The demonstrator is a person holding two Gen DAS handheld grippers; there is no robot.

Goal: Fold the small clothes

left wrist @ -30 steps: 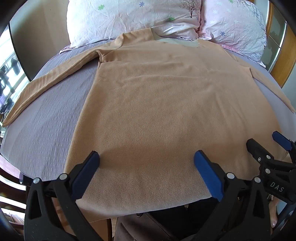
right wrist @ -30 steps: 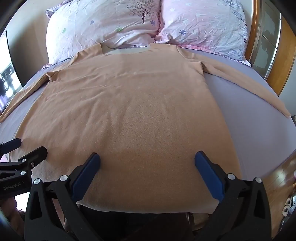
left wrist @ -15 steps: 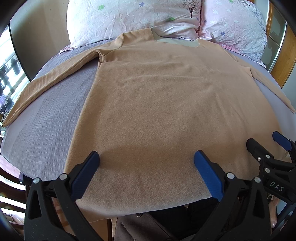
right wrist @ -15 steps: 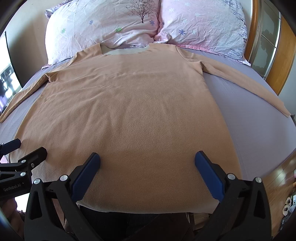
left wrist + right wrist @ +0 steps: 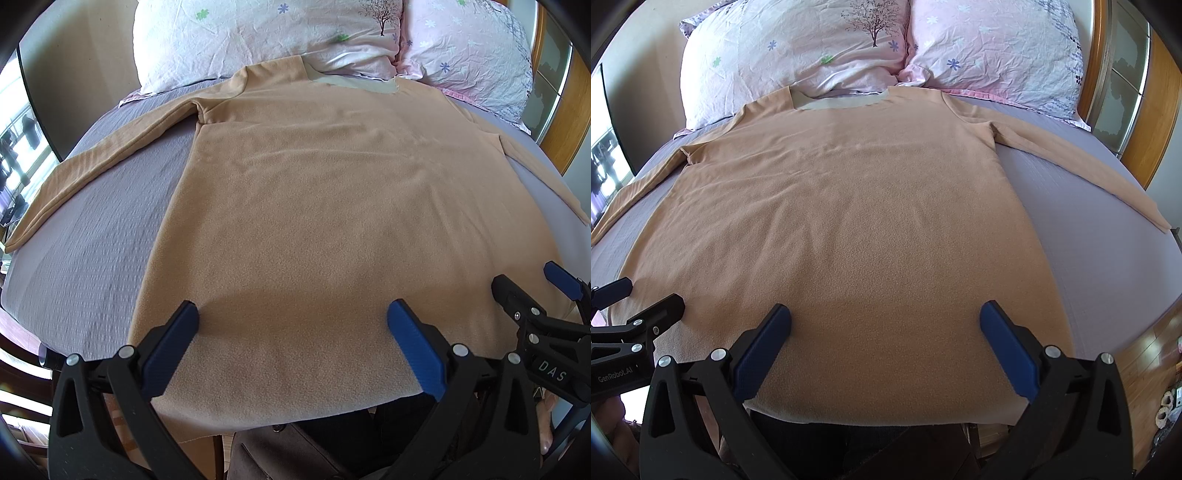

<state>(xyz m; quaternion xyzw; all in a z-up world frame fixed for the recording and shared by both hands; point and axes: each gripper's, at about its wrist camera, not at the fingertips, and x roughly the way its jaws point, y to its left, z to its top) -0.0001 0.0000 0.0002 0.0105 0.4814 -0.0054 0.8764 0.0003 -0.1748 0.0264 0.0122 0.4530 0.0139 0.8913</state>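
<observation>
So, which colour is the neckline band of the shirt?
Pale grey-beige, lighter than the tan shirt; the neckline band shows best in the right wrist view.

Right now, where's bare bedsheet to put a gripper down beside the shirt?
Bare bedsheet lies between the shirt body and its left sleeve; likewise a patch between the body and right sleeve. Crowded: the pillows at the collar, and both open grippers over the hem.

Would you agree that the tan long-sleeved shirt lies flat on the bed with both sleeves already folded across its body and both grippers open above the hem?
Not quite: the sleeves are not folded. The left wrist view shows the left sleeve spread outward over the bed sheet, and the right wrist view shows the right sleeve likewise. The shirt lies flat; left gripper and right gripper are open.
</observation>
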